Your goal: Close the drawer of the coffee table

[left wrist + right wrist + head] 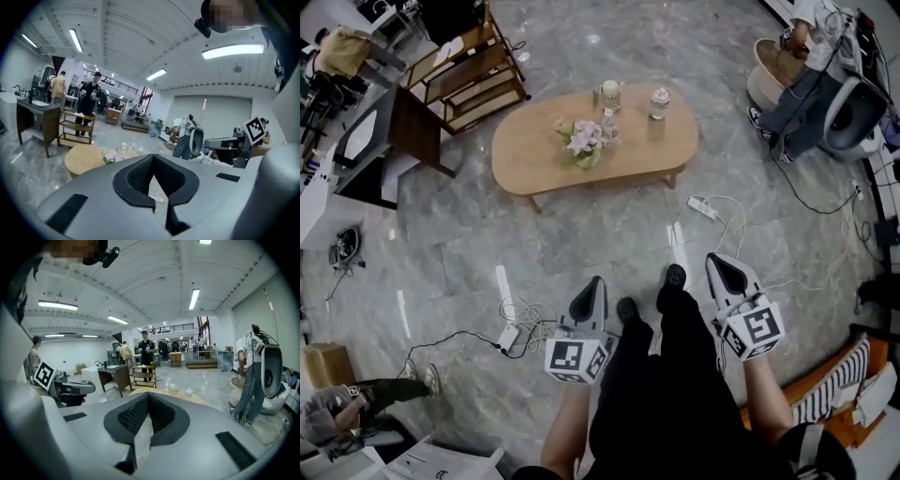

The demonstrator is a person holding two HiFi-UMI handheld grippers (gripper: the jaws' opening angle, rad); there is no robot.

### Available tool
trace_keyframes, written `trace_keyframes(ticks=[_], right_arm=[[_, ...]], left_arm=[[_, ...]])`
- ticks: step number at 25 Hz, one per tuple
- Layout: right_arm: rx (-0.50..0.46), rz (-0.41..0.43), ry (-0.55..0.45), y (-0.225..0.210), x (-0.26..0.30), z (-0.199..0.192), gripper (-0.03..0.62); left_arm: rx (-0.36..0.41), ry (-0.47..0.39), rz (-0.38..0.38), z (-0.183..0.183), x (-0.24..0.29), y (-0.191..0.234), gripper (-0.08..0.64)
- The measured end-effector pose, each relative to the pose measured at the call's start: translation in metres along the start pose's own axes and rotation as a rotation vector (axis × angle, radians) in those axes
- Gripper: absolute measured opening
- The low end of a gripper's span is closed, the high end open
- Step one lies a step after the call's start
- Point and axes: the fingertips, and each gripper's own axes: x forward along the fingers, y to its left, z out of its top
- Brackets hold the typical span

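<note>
Head view: the oval wooden coffee table (pixel 539 155) stands on the grey marble floor, and the person faces one long side of it from well back. On the table's top sit a small bunch of pink flowers (pixel 584 139) near the middle and two glass jars (pixel 610 94) (pixel 660 101) towards the far edge. No view shows the table's drawer, so whether it is in or out cannot be told. The left gripper (pixel 592 281) and the right gripper (pixel 725 264) are held on the person's side of the table, well apart from it, either side of the person's dark trousers (pixel 666 375), both pointing towards the table. Each gripper view shows its black pads clenched tip to tip with nothing caught between them, the table in the distance beyond. A white power strip (pixel 701 207) lies on the floor between the table and the right gripper. A wooden shelf unit (pixel 473 70) stands beyond the table's left end, and a person (pixel 797 89) sits beyond its right end.
</note>
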Motion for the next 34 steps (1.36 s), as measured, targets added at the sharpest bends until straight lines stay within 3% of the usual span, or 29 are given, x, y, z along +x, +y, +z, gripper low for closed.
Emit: trace_keyframes(ticks=[7,13,24,34], right_arm=[[0.025,0.007,-0.085,0.005,-0.059,0.016,0.012],[-0.012,0.065,-0.123,0.003,-0.100,0.033,0.012],[-0.005,0.119,-0.123,-0.029,-0.189,0.002,0.012],[-0.016,0.120,-0.119,-0.032,-0.229,-0.024,0.012]], left_arm=[[0.032,-0.083,-0.089,0.039,-0.031,-0.064,0.012],[0.009,-0.144,-0.075,0.054,-0.053,-0.106,0.012],[0.003,-0.148,-0.038,0.026,-0.069,-0.202,0.012],[0.041,-0.136,-0.011,0.004,-0.091,-0.241,0.012]])
